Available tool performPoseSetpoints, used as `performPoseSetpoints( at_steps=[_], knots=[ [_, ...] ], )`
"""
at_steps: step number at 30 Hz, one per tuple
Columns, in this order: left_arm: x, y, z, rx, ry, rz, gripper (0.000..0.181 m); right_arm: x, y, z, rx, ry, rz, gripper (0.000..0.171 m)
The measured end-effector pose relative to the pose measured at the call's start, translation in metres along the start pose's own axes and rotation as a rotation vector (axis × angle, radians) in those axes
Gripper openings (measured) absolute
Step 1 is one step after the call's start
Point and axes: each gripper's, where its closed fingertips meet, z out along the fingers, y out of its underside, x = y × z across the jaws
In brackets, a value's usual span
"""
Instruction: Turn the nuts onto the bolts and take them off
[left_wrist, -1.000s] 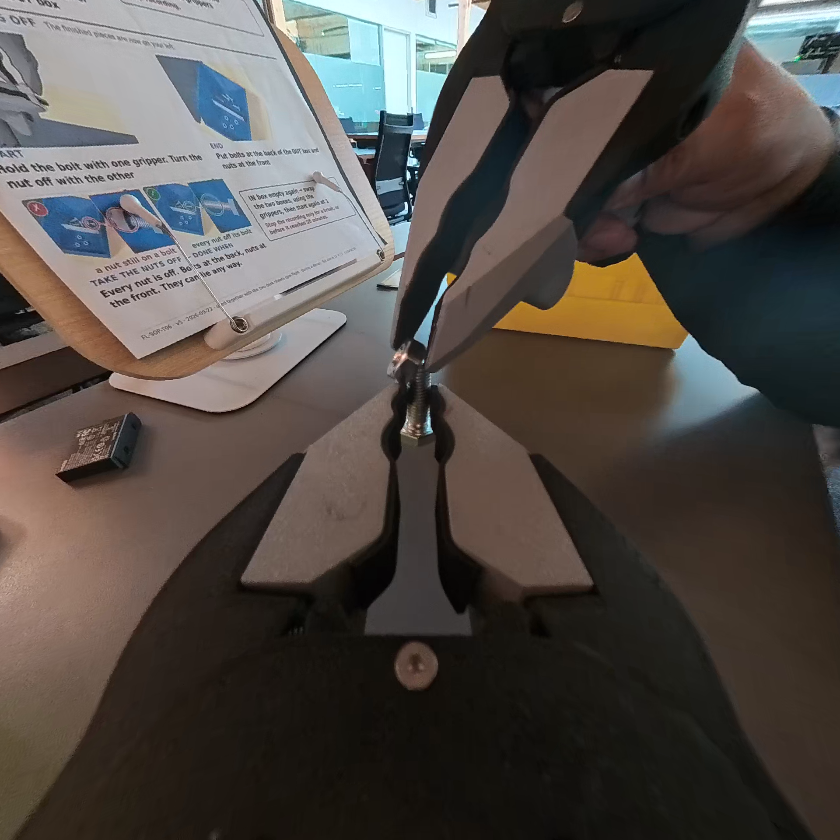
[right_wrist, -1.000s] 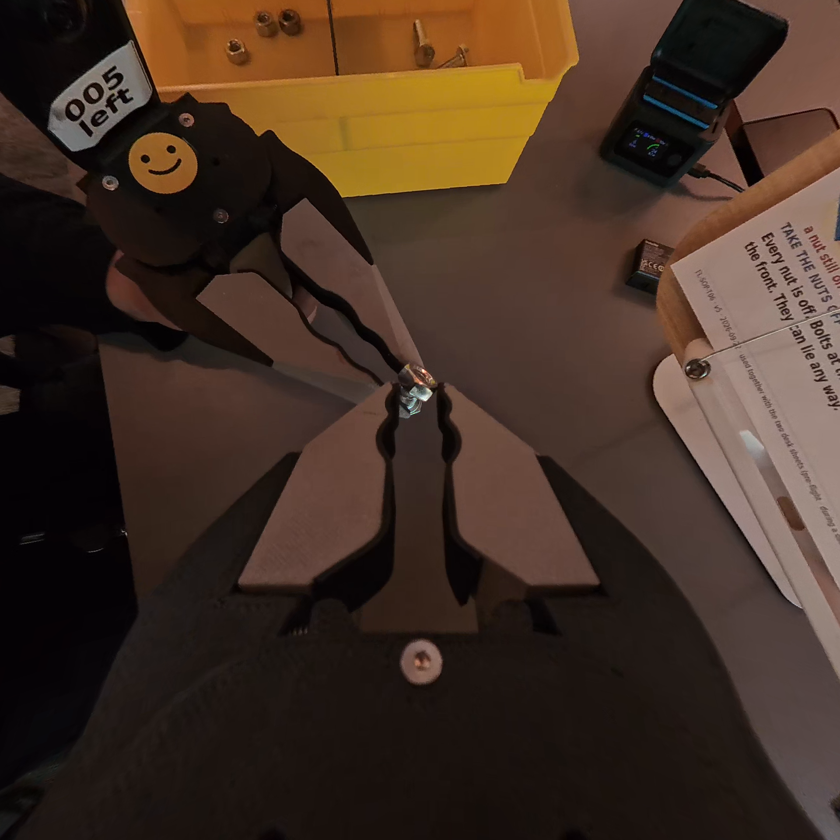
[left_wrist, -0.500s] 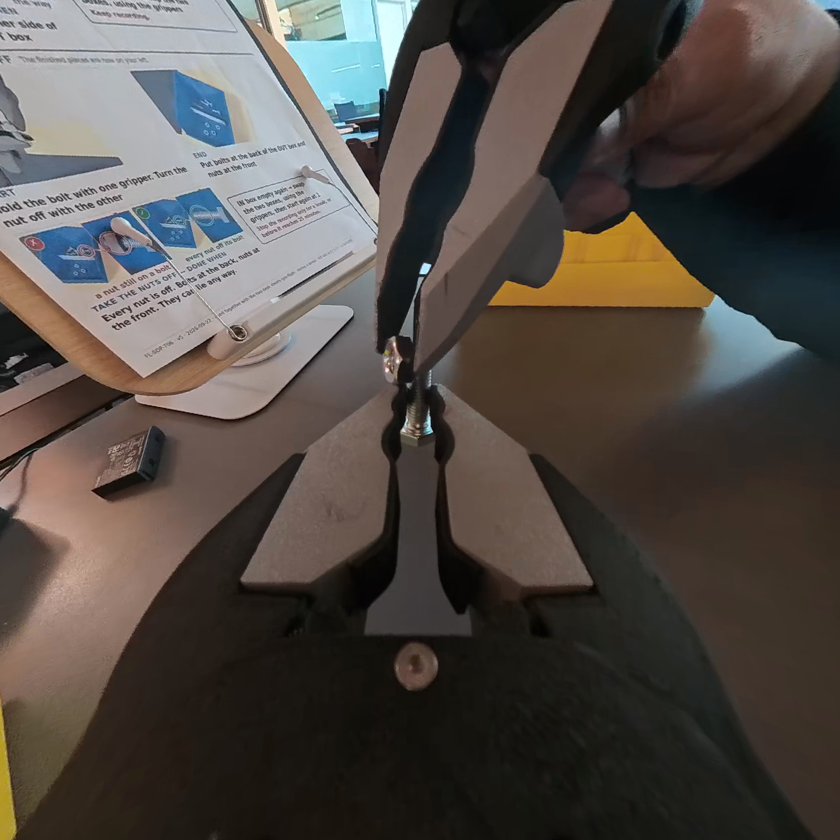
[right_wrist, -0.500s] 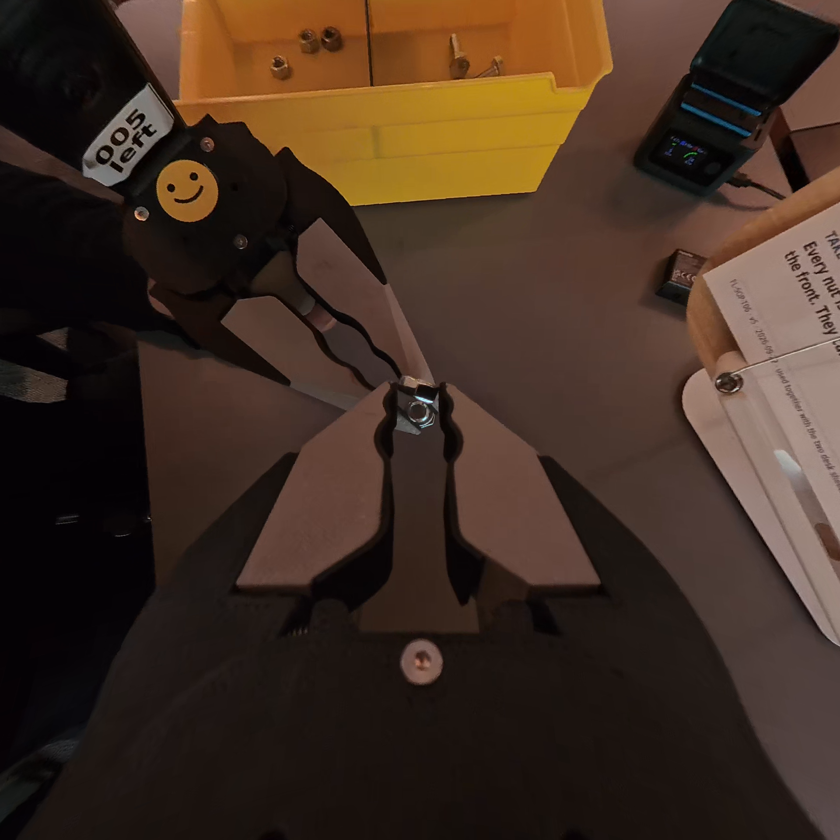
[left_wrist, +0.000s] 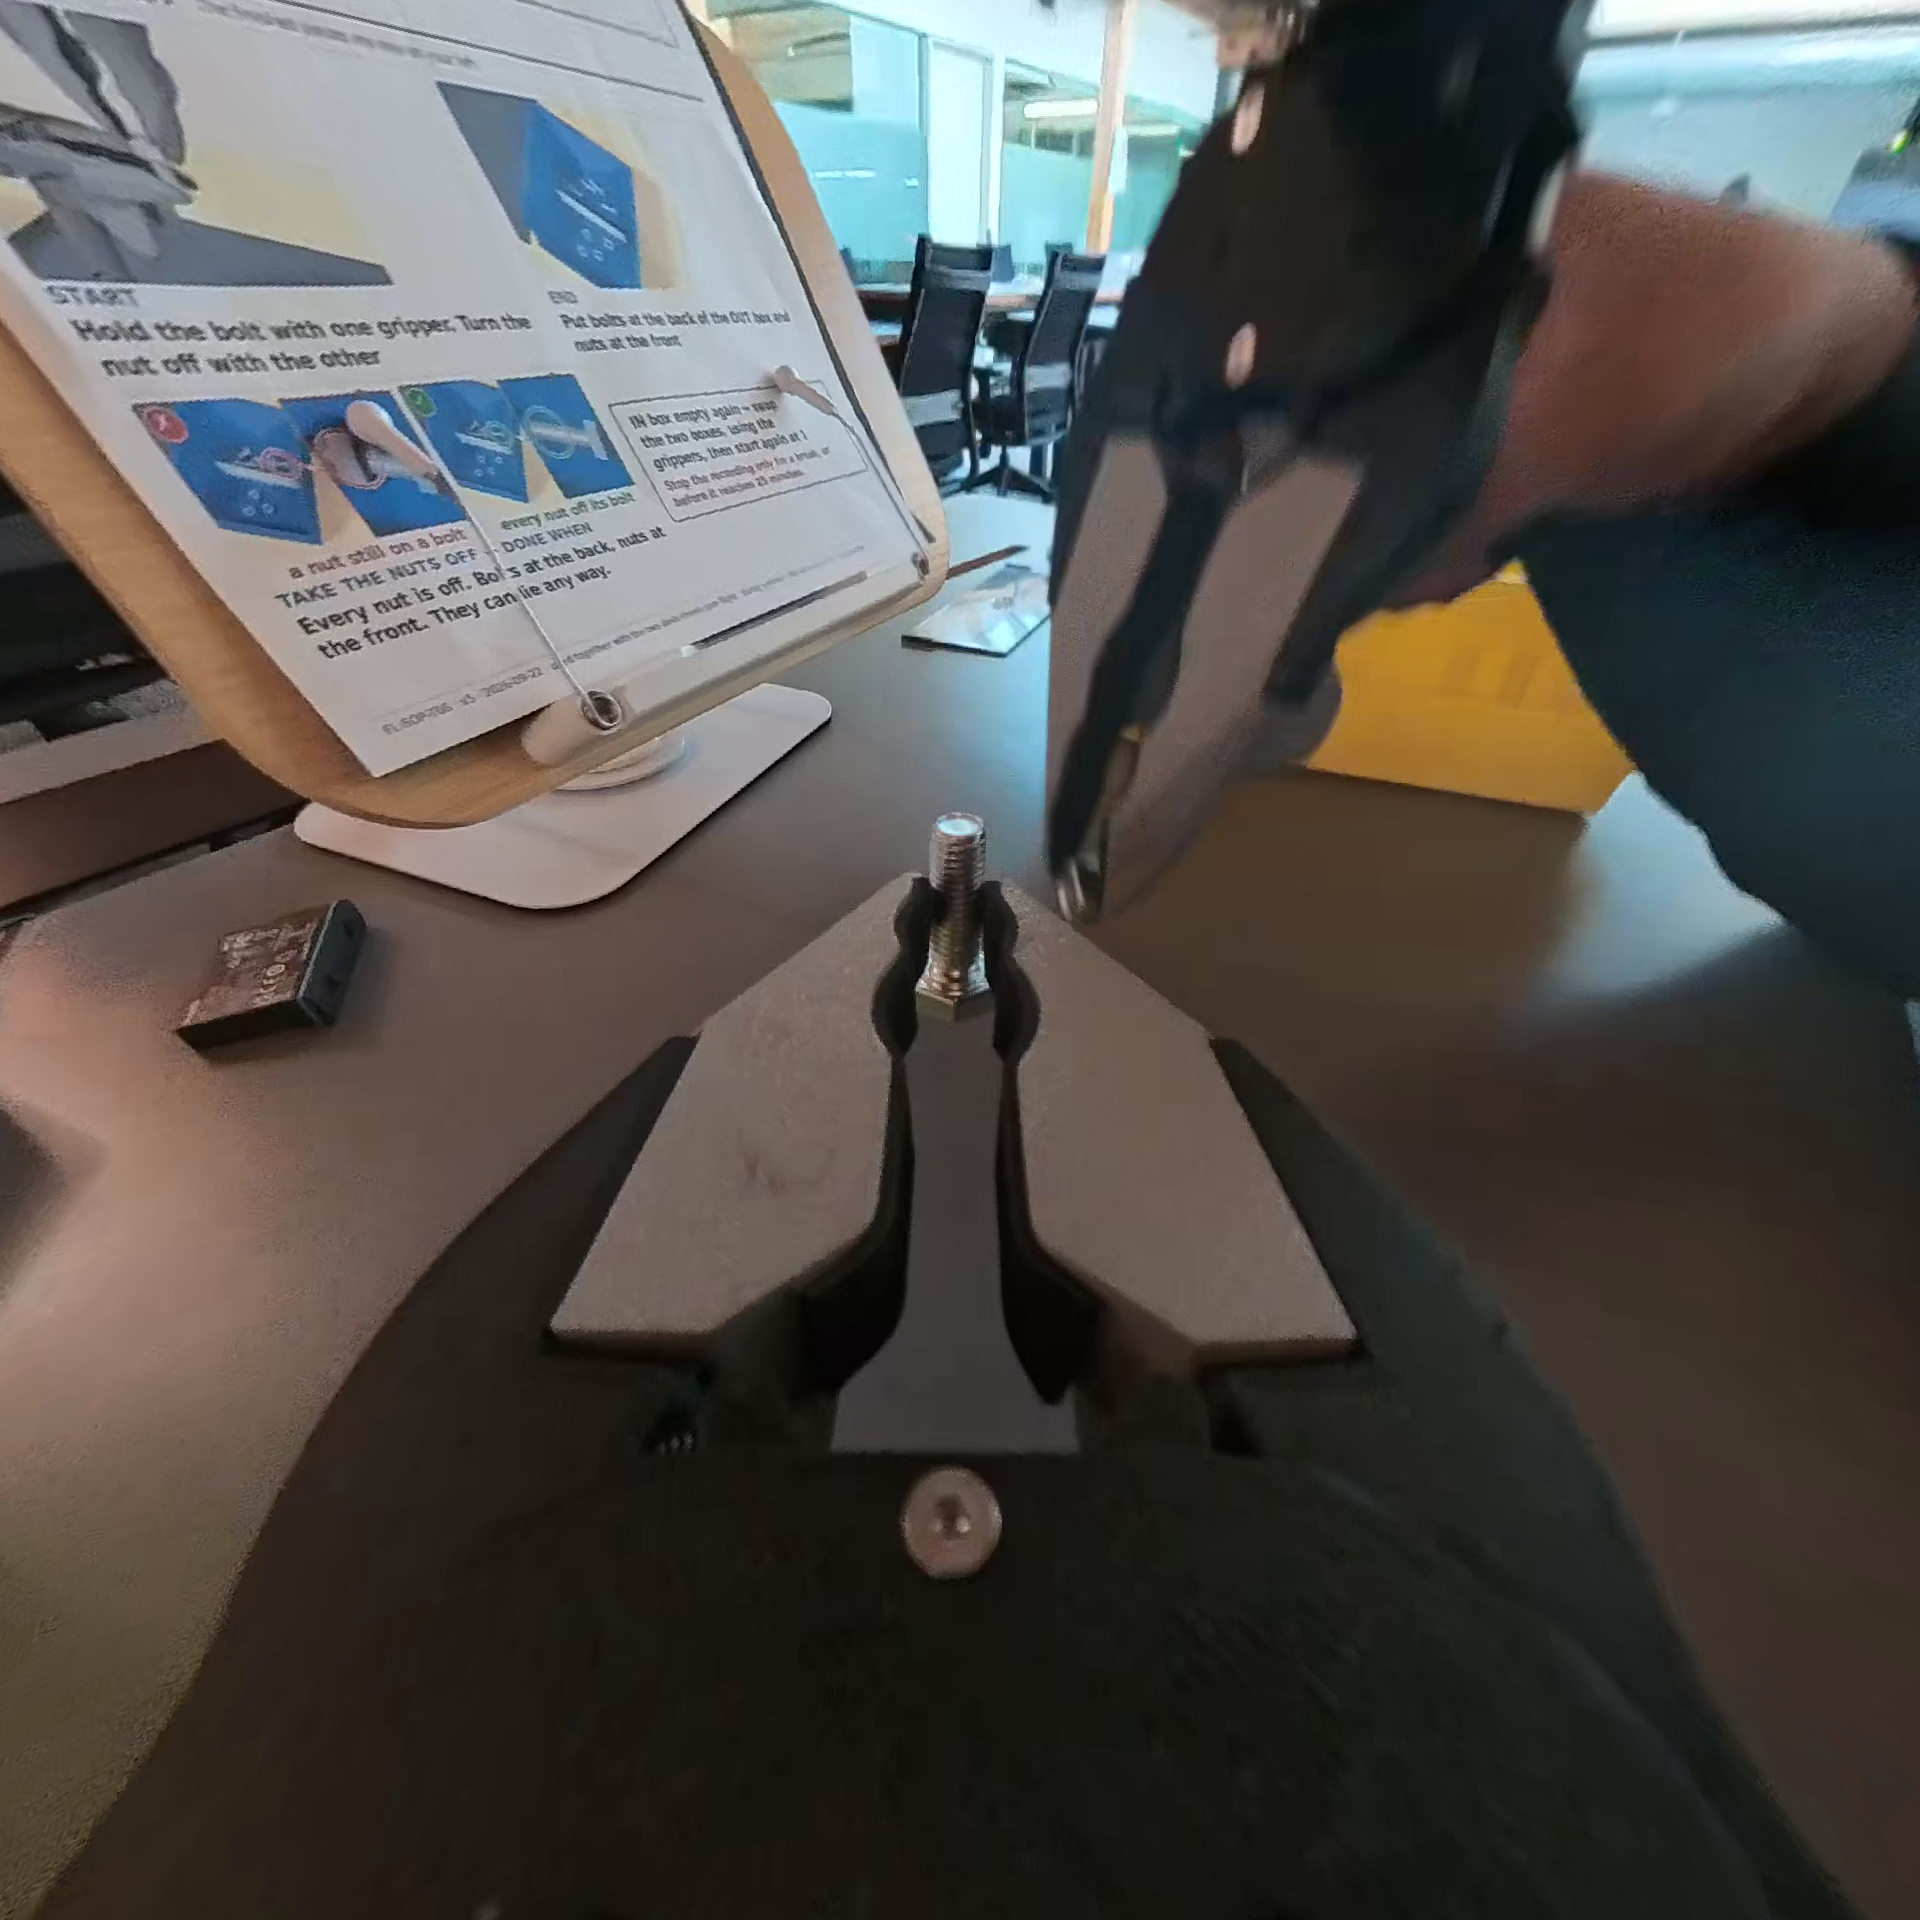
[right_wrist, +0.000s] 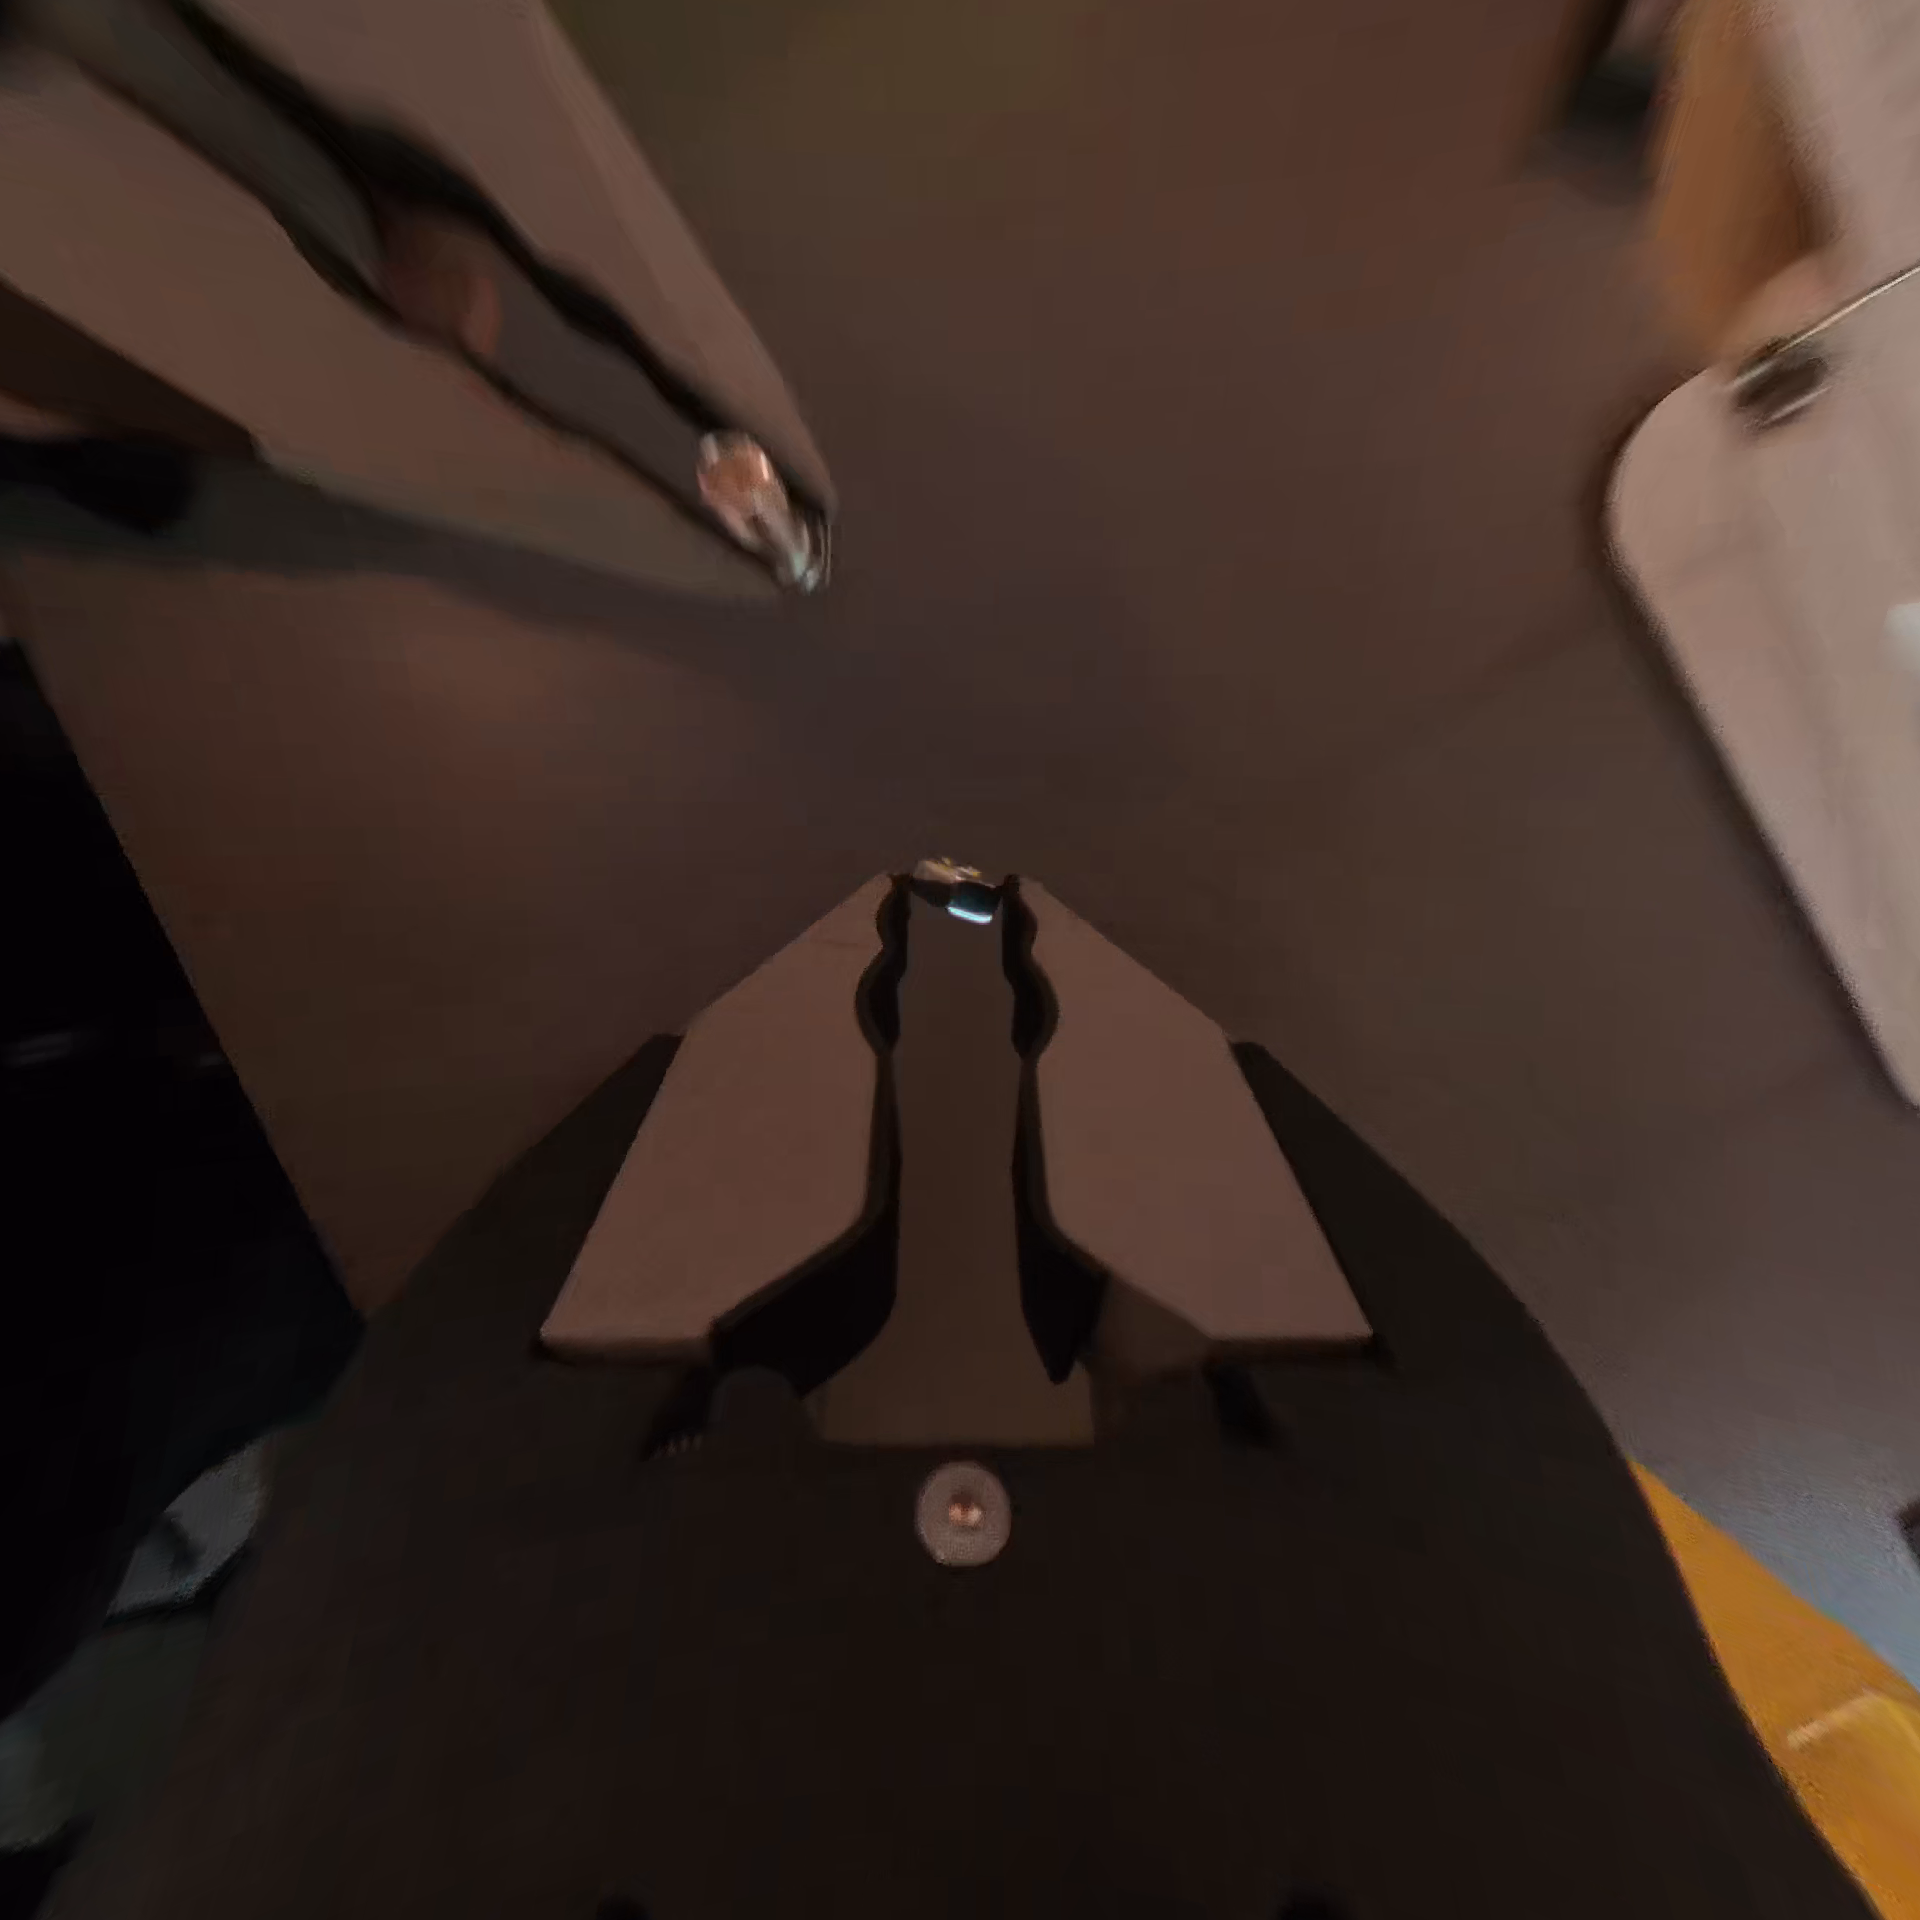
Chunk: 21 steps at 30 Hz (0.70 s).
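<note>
Here, one bolt (left_wrist: 956, 914) clamped upright in left gripper (left_wrist: 956, 902); one nut (right_wrist: 961, 894) pinched at right gripper (right_wrist: 956, 896) tips, apart from the bolt.

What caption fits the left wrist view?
Left gripper clamps a bare bolt while the right gripper carries off the nut.

One bolt (left_wrist: 956, 914) – one nut (right_wrist: 958, 896) (blurred)

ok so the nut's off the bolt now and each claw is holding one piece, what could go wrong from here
1. The nut sits at the very tips of the right claw, so it could slip out, more so as that view is motion-blurred.
2. The left claw pinches the bolt near its head only; a knock could tilt it.
3. The right claw's tips pass close by the bolt's free end.
</note>
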Motion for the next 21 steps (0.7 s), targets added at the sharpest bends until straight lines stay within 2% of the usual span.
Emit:
performPoseSetpoints(
  at_steps=[3,6,10,15,21],
  knots=[
    [-0.008,-0.003,-0.004,0.026,-0.005,-0.055,0.006,-0.006,0.024,0.033,-0.185,-0.016,-0.045,0.015],
    [-0.011,-0.005,-0.006,0.044,-0.006,-0.083,0.006,-0.012,0.025,0.051,-0.213,-0.041,-0.069,0.014],
    [-0.011,-0.006,-0.006,0.048,-0.008,-0.081,0.007,-0.012,0.016,0.058,-0.154,-0.054,-0.123,0.014],
    [-0.012,-0.004,-0.005,0.042,-0.019,-0.062,0.007,-0.005,0.000,0.065,0.001,-0.064,-0.157,0.014],
    [-0.007,-0.006,-0.004,0.045,-0.005,-0.052,0.007,0.000,0.010,0.070,0.156,0.027,-0.189,0.014]
  ],
)
